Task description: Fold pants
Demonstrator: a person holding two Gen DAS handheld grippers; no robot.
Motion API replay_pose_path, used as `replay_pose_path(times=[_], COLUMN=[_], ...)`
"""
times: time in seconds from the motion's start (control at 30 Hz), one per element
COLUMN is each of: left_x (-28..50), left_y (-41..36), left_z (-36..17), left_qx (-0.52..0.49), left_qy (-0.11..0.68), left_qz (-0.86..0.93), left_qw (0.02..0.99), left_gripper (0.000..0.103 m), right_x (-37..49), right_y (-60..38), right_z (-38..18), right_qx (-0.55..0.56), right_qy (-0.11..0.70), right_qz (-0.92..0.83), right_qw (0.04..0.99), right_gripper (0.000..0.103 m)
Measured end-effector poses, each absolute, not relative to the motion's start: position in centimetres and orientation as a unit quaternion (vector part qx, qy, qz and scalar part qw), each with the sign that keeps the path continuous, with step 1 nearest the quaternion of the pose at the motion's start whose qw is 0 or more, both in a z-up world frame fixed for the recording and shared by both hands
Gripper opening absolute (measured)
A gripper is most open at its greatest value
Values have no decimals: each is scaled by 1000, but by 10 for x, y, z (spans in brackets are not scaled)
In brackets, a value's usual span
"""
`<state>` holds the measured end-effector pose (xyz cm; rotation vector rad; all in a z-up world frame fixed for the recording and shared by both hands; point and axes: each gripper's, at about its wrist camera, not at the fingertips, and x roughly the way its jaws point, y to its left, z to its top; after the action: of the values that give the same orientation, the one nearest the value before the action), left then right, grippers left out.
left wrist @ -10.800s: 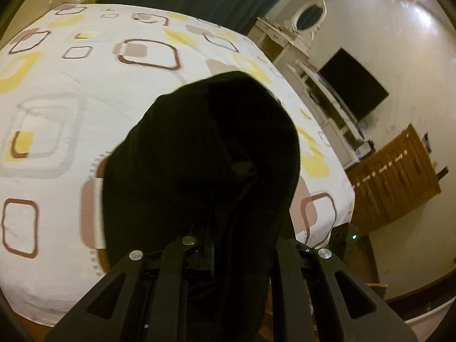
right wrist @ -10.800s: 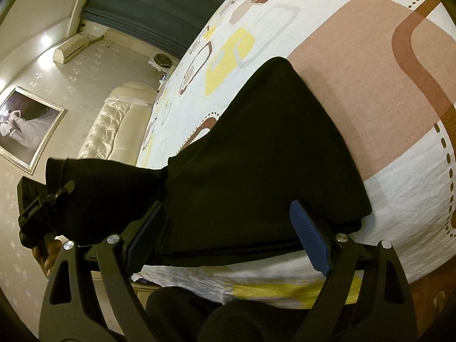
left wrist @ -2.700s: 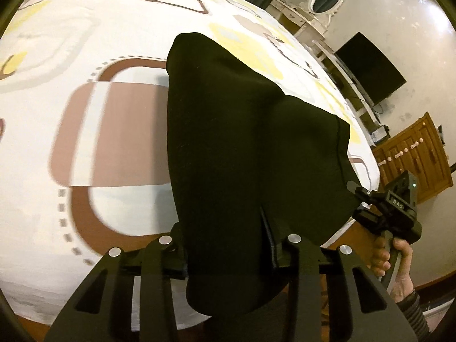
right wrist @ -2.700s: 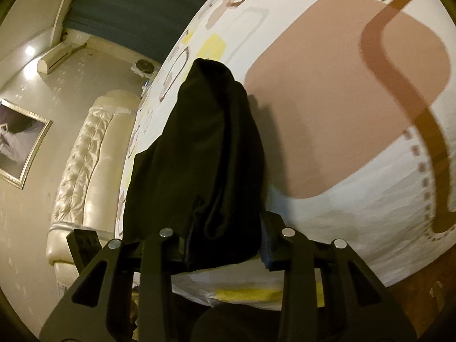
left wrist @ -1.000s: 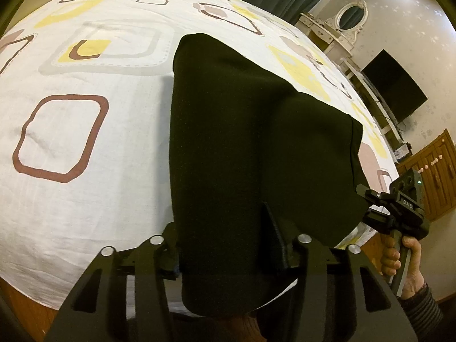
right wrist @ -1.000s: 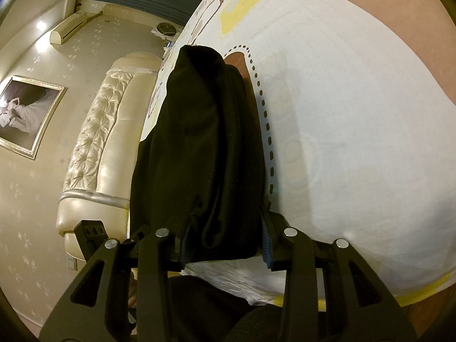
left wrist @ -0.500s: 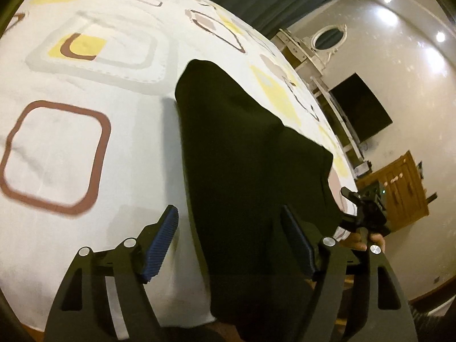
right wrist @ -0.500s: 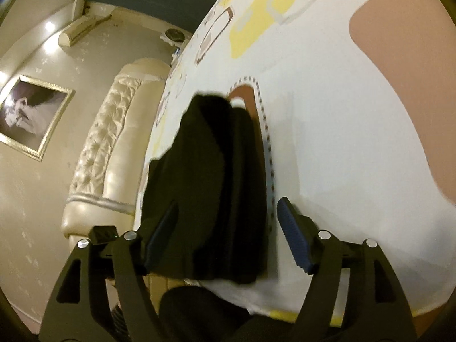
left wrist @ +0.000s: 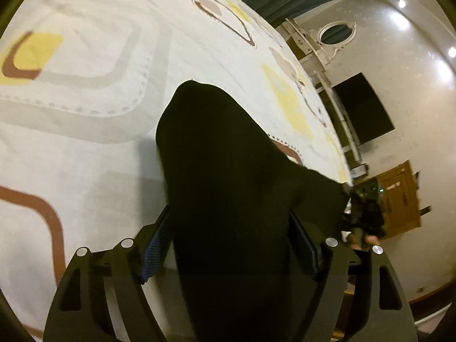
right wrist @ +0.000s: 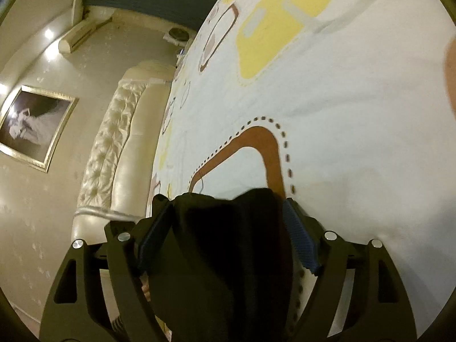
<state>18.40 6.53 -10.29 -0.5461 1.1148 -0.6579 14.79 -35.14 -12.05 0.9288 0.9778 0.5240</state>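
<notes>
Black folded pants (left wrist: 228,171) lie on the patterned bed sheet (left wrist: 85,114), their near end hanging over the bed's edge. My left gripper (left wrist: 230,245) straddles that near end; its jaws are opening and the blue pads stand off the cloth. In the right wrist view the pants (right wrist: 228,256) bunch between the spread fingers of my right gripper (right wrist: 228,239), which is open and not pressing them. In the left wrist view the right gripper (left wrist: 364,213) shows blurred at the pants' right corner, with a hand on its handle.
A padded cream headboard (right wrist: 114,148) runs along the bed's left side under a framed picture (right wrist: 31,125) and an air conditioner (right wrist: 79,37). A dark TV (left wrist: 362,108), a white dresser with an oval mirror (left wrist: 336,34) and a wooden cabinet (left wrist: 399,196) line the right wall.
Both grippers went from shut on the pants to open and let the cloth go. Both have drawn back toward the bed's edge, so less of the pants shows ahead of the right gripper.
</notes>
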Motion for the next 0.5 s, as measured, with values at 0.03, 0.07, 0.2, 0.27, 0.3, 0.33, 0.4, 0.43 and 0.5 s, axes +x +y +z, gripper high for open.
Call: replay_pose_path(times=[0.03,0.07,0.2,0.27,0.3,0.33,0.4,0.43,0.5], left_x=[186,187,185,182,182,182,184,187,195], left_y=[69,72,88,95,97,96,96,93,85], left_z=[-105,-106,-111,-112,-113,-114,-112,-111,-109], left_qx=[-265,-274,-328,-350,-356,-355,-350,-347,-340], left_qy=[513,512,495,484,483,486,490,494,503], left_qz=[-311,-317,-352,-364,-364,-361,-355,-350,-334], left_qw=[755,750,724,715,713,712,715,717,721], left_gripper=[76,76,76,77,77,77,77,77,59], right_x=[150,151,149,147,147,146,145,144,144], right_y=[-347,-342,-341,-340,-341,-341,-340,-341,-341], right_z=[-121,-122,-127,-128,-129,-129,-130,-130,-131], right_qx=[410,396,397,395,395,395,397,397,399], right_qy=[458,468,468,464,462,461,457,455,452], right_qz=[238,238,241,242,242,242,242,243,242], right_qw=[752,754,752,755,756,757,758,759,760], right_gripper=[64,59,44,43,42,42,42,41,40])
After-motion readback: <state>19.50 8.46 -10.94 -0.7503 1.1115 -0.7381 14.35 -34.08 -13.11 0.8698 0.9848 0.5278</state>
